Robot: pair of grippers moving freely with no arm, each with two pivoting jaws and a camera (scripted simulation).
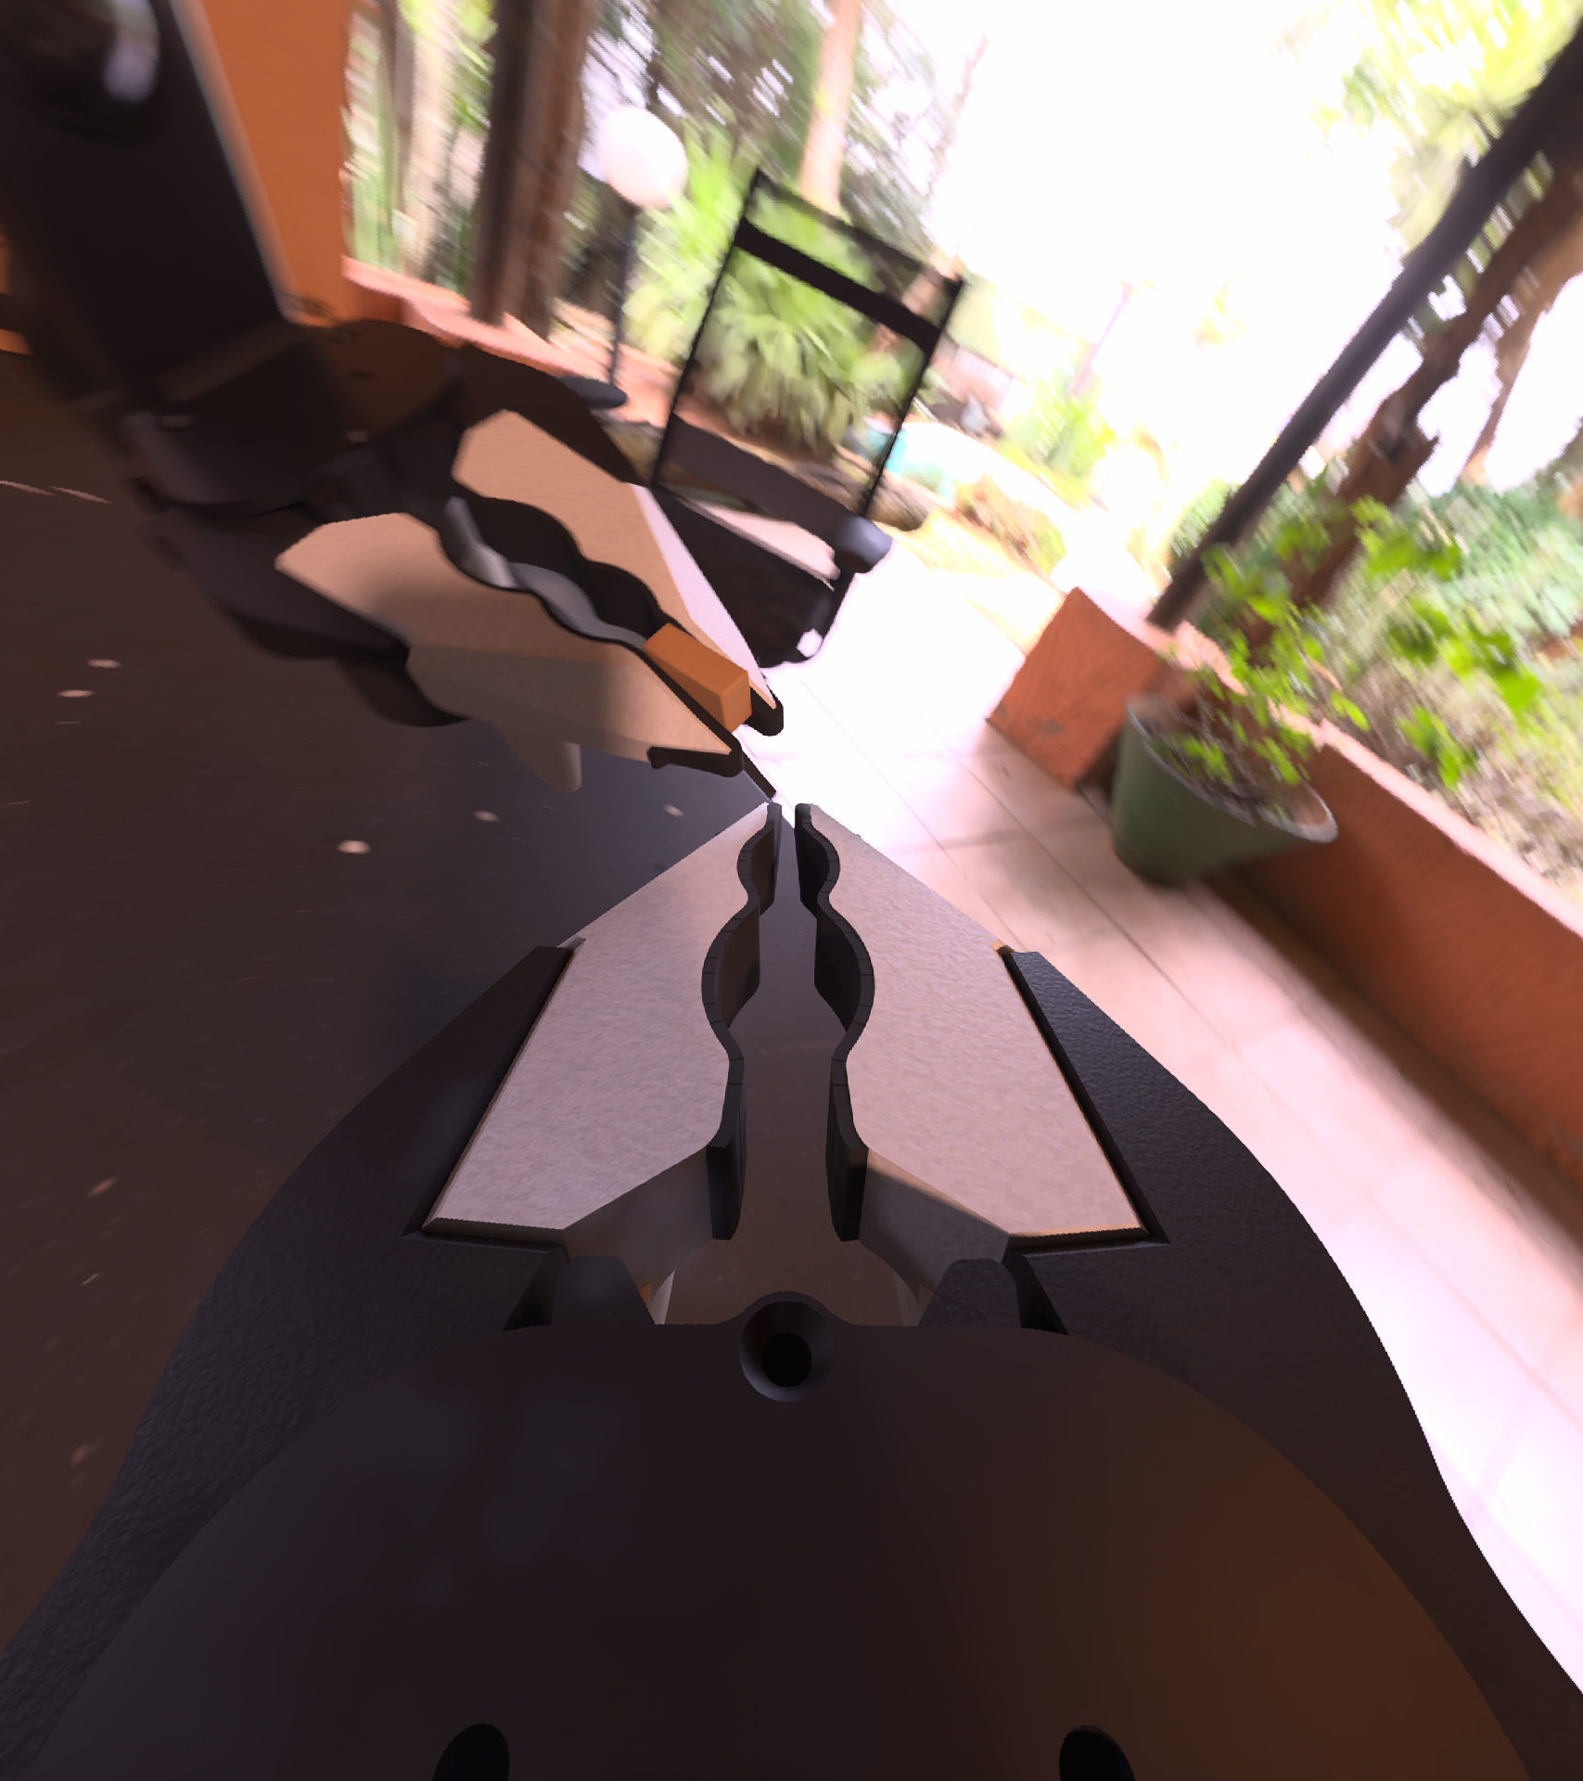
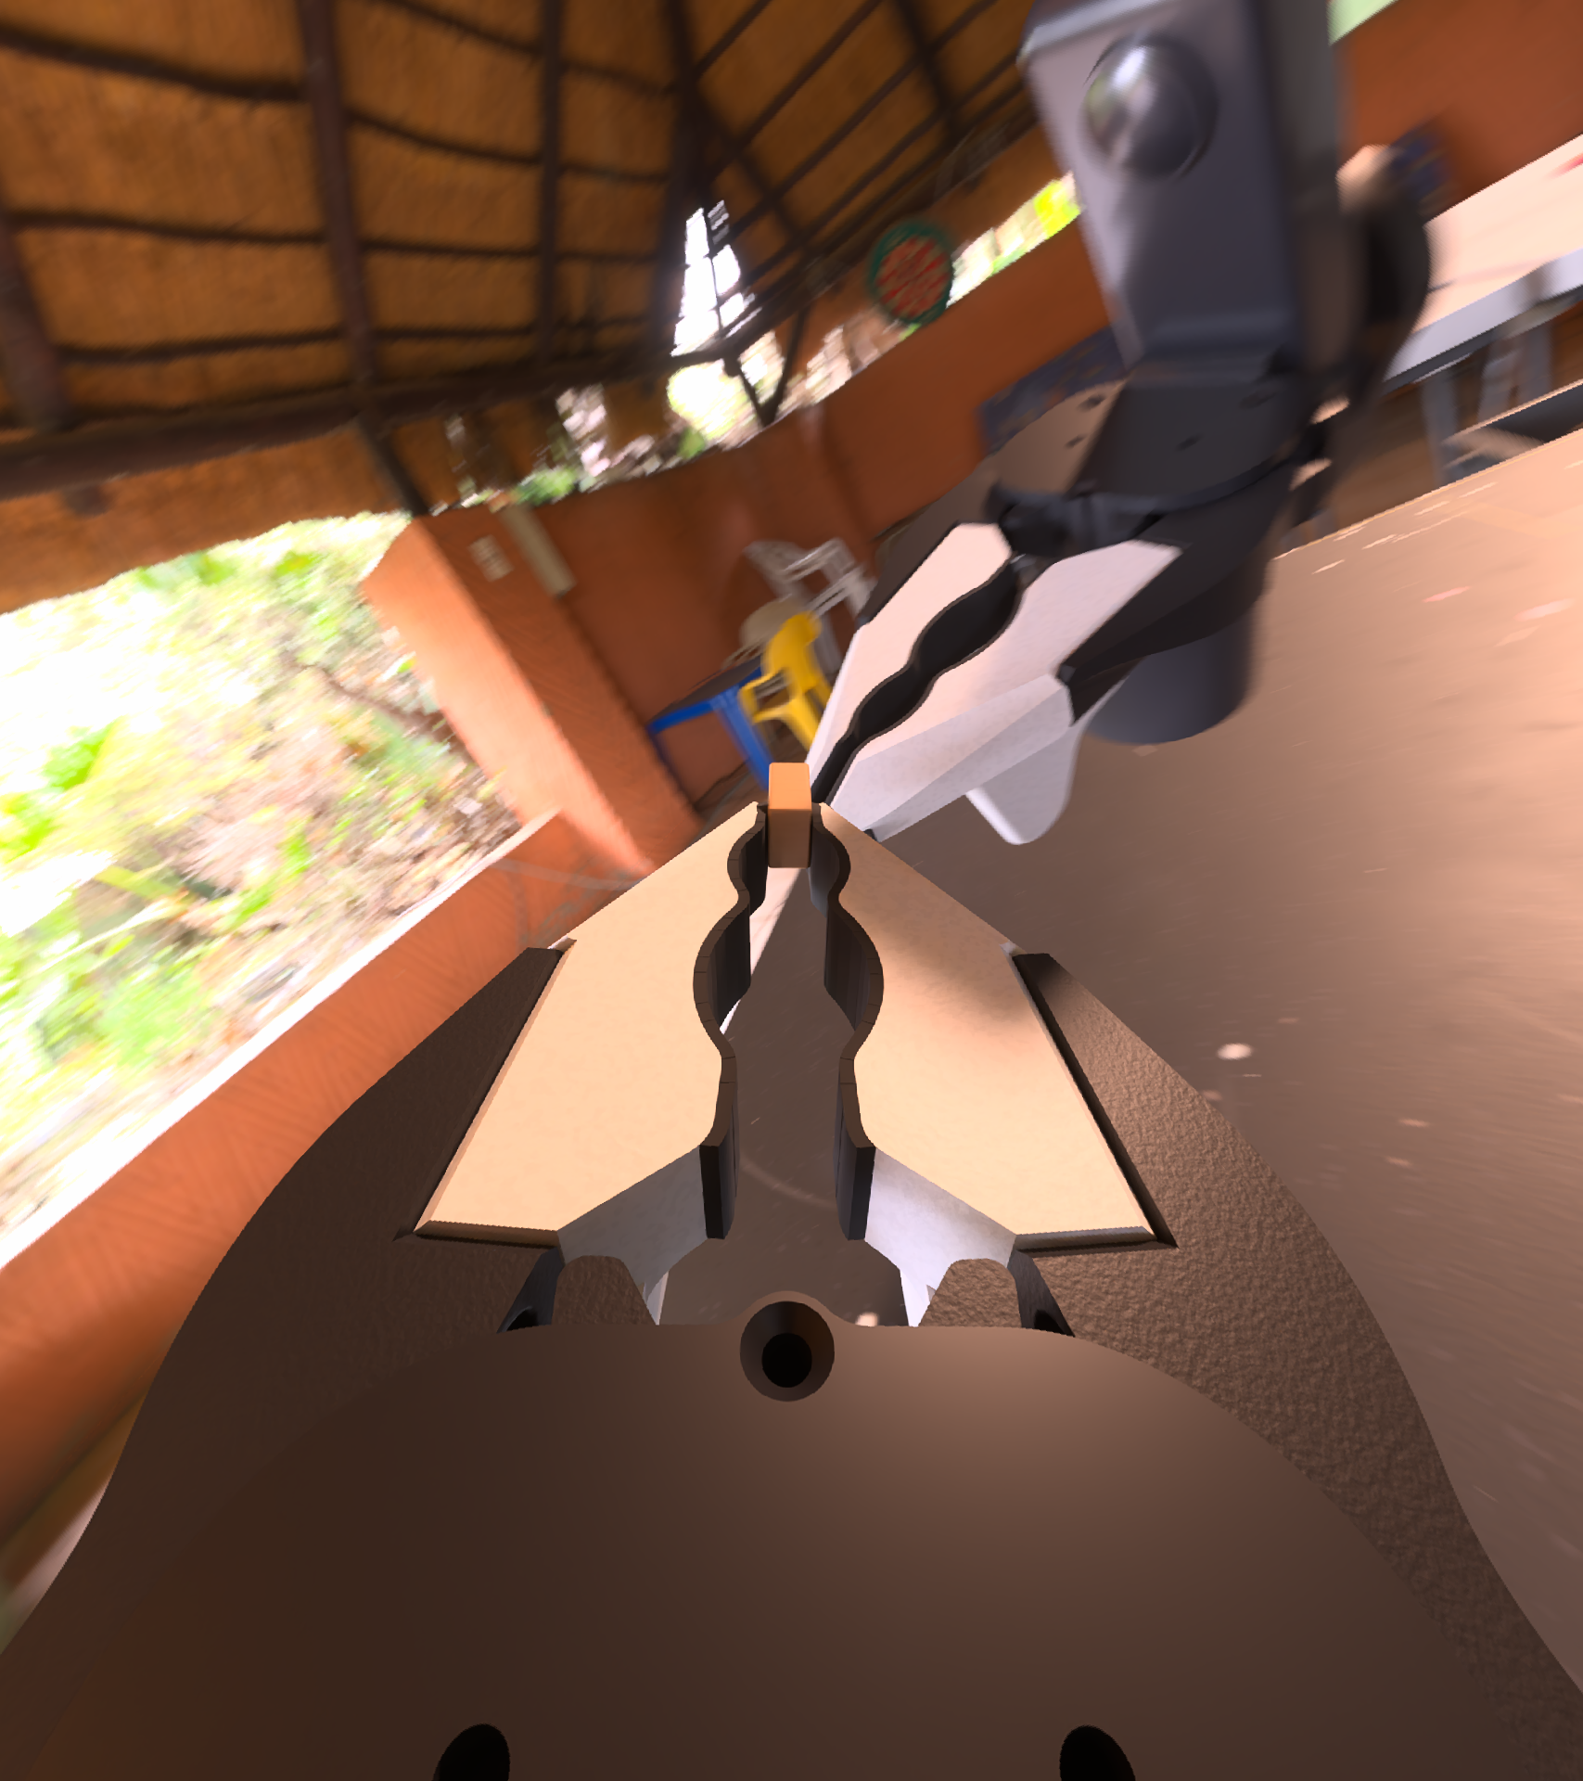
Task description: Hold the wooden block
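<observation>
A dark tabletop (image 1: 142,964) fills the left of the left wrist view, and the same tabletop (image 2: 1394,867) takes the right of the right wrist view. Beyond it lies a blurred patio with an orange low wall (image 1: 1442,916), a black chair (image 1: 806,385) and a green plant pot (image 1: 1201,810); the right wrist view adds a thatched roof (image 2: 190,193) overhead and a yellow chair (image 2: 782,689) far off. The right gripper (image 2: 787,829) clamps a small orange wooden block (image 2: 788,819) between its fingertips, with the block's top standing proud of them. The left wrist view shows that right gripper (image 1: 749,713) farther off to the left, the wooden block (image 1: 700,675) at its tips, above the table edge. The left gripper (image 1: 787,819) has its fingertips drawn almost together with nothing between them, just beside the block.
</observation>
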